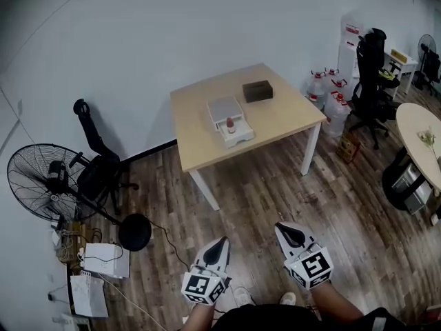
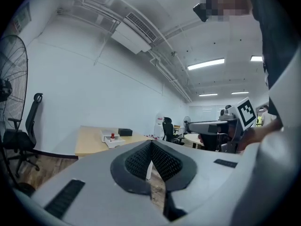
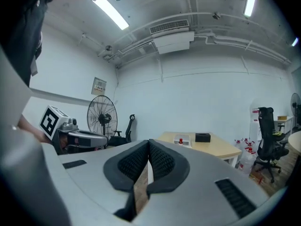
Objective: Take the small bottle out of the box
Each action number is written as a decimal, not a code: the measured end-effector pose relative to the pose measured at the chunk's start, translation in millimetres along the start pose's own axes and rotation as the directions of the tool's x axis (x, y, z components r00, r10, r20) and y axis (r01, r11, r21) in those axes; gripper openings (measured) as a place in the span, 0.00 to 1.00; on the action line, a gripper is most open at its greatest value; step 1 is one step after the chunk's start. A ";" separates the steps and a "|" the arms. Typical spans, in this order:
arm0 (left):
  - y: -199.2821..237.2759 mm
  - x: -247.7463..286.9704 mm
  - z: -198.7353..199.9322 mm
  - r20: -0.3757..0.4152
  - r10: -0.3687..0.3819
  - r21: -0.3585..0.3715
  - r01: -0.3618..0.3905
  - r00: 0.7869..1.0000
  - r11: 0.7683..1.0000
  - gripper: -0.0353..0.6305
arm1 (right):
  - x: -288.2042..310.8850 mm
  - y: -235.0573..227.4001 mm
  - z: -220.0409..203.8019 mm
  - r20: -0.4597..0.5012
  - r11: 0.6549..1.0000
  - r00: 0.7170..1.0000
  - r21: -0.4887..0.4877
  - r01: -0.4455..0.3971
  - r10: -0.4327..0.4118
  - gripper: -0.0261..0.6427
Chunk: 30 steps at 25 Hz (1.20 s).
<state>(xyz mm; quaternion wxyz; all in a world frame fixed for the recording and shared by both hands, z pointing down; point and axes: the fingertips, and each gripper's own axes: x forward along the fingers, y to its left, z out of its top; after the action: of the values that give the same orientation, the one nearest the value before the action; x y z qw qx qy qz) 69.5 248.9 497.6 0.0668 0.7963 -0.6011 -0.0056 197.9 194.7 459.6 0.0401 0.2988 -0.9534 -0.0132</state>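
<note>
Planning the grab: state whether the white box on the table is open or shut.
Open: the white box has its lid laid back, and the red-capped bottle stands exposed inside.

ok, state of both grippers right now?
Left gripper: closed, holding nothing.
Right gripper: closed, holding nothing.

table: wooden | black case: on table | fan: floor, left

This is an office. It has plain white walls, a wood-plank floor, a square pale-wood table on white legs, black swivel office chairs, a black pedestal fan, a white ceiling air-conditioning unit and long strip lights.
</note>
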 end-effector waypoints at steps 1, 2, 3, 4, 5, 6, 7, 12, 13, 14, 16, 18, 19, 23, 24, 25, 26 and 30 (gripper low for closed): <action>4.2 -3.3 0.0 0.002 0.000 -0.001 0.000 1.000 1.000 0.07 | 4.2 5.4 1.7 0.009 1.000 1.000 0.004 -0.005 0.005 0.06; 8.8 -6.8 -0.9 0.002 0.000 -0.001 0.000 1.000 1.000 0.07 | 8.4 10.8 3.0 0.016 1.000 1.000 0.007 -0.008 0.008 0.07; 14.1 -9.9 -2.1 0.002 0.000 -0.001 0.000 1.000 1.000 0.07 | 13.1 15.7 3.3 0.021 1.000 1.000 0.007 -0.009 0.009 0.10; 20.0 -12.5 -3.3 0.002 0.000 -0.002 0.000 1.000 1.000 0.07 | 18.7 20.2 2.8 0.025 1.000 1.000 0.005 -0.011 0.010 0.17; 26.6 -14.5 -4.2 0.004 0.000 -0.004 0.000 1.000 1.000 0.07 | 25.0 24.3 1.7 0.027 1.000 1.000 0.003 -0.010 0.010 0.22; 33.4 -16.3 -5.0 0.007 0.000 -0.007 0.000 1.000 1.000 0.07 | 31.6 28.5 0.8 0.026 1.000 1.000 0.002 -0.008 0.008 0.23; 40.1 -18.2 -5.3 0.009 -0.001 -0.009 0.001 1.000 1.000 0.07 | 38.2 33.1 0.5 0.024 1.000 1.000 0.004 -0.005 0.005 0.26; 67.4 -25.6 1.1 0.025 -0.025 -0.001 0.025 0.999 1.000 0.07 | 63.9 50.1 10.8 0.050 0.999 0.998 -0.013 0.048 -0.048 0.50; 72.9 -27.0 1.8 0.028 -0.027 0.001 0.027 0.999 1.000 0.07 | 67.6 50.2 13.6 0.067 0.997 0.995 -0.018 0.073 -0.072 0.62; 79.0 -28.6 1.7 0.028 -0.027 0.001 0.027 0.999 1.000 0.07 | 70.7 49.4 16.1 0.082 0.995 0.992 -0.017 0.101 -0.100 0.72; 91.3 -32.1 0.4 0.025 -0.023 -0.003 0.023 0.999 1.000 0.07 | 75.8 47.0 19.6 0.104 0.989 0.984 -0.008 0.148 -0.146 0.84; 100.8 -34.8 -1.2 0.022 -0.015 -0.013 0.015 1.000 1.000 0.07 | 80.2 43.9 19.1 0.111 0.986 0.980 -0.012 0.169 -0.167 0.90; 104.7 -35.3 -2.5 0.021 -0.011 -0.018 0.011 1.000 1.000 0.07 | 82.8 42.0 17.8 0.107 0.984 0.979 -0.017 0.175 -0.172 0.92; 117.8 -28.2 -8.2 0.012 -0.005 -0.031 0.006 1.000 0.999 0.07 | 95.0 31.4 11.5 0.070 0.979 0.978 -0.036 0.199 -0.196 0.92; 120.3 -24.6 -8.7 0.010 -0.005 -0.033 0.006 1.000 0.999 0.07 | 98.1 27.3 9.5 0.062 0.978 0.978 -0.039 0.203 -0.200 0.92; 122.6 -20.5 -8.9 0.008 -0.005 -0.033 0.006 1.000 0.999 0.07 | 101.4 22.6 7.3 0.056 0.978 0.977 -0.038 0.206 -0.204 0.92; 124.9 -15.8 -8.9 0.007 -0.005 -0.031 0.006 1.000 0.999 0.07 | 105.0 17.2 5.1 0.052 0.978 0.977 -0.036 0.208 -0.206 0.92; 138.8 9.8 -7.0 -0.005 0.003 -0.032 -0.003 1.000 0.999 0.07 | 126.1 -9.7 0.5 0.042 0.977 0.977 -0.025 0.210 -0.209 0.92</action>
<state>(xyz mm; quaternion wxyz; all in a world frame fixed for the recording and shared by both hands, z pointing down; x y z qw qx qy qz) -60.0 203.0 521.0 0.0811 0.7943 -0.6019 -0.0130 100.2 114.8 467.2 0.0242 0.3965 -0.9170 -0.0370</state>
